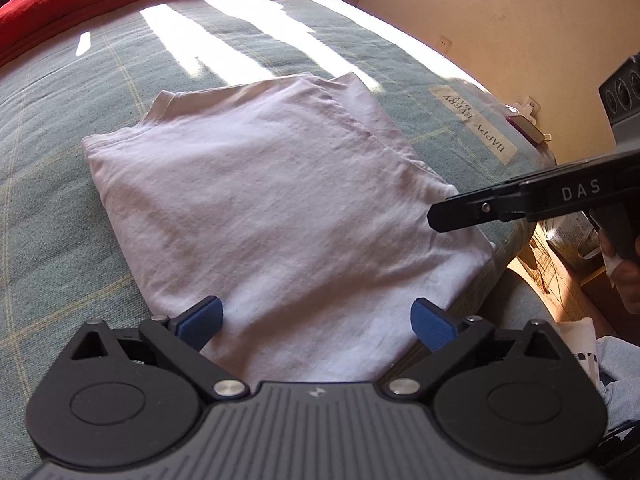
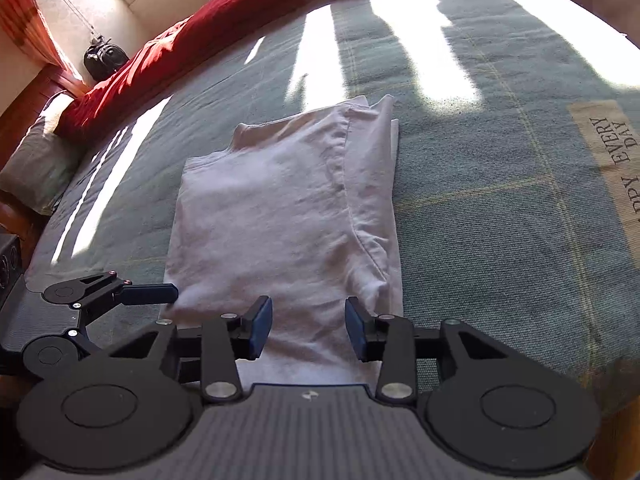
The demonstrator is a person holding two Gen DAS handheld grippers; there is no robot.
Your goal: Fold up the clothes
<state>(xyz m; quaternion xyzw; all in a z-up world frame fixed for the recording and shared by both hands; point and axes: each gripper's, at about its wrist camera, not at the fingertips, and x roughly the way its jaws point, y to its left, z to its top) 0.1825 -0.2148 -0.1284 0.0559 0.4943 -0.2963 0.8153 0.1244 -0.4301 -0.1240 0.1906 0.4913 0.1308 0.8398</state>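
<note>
Both claws hang over the near edge of the folded white shirt point(image 1: 272, 208). The left claw point(image 1: 318, 322) is spread wide and grips nothing; the cloth lies under its gap. The right claw point(image 2: 308, 330) stands partly apart, also released, the shirt's near hem below it. Beyond them the shirt lies flat on the green bedspread point(image 2: 500, 200), and farther still a red quilt point(image 2: 224, 16).

Grey-green checked bed cover point(image 2: 500, 208) crossed by bright strips of sunlight, with a sewn label point(image 1: 476, 124) reading HAPPY EVERY DAY near its edge. Red quilt point(image 2: 224, 20) bunched along the far side, beside a grey pillow point(image 2: 40, 160). Cream wall point(image 1: 500, 20) behind.
</note>
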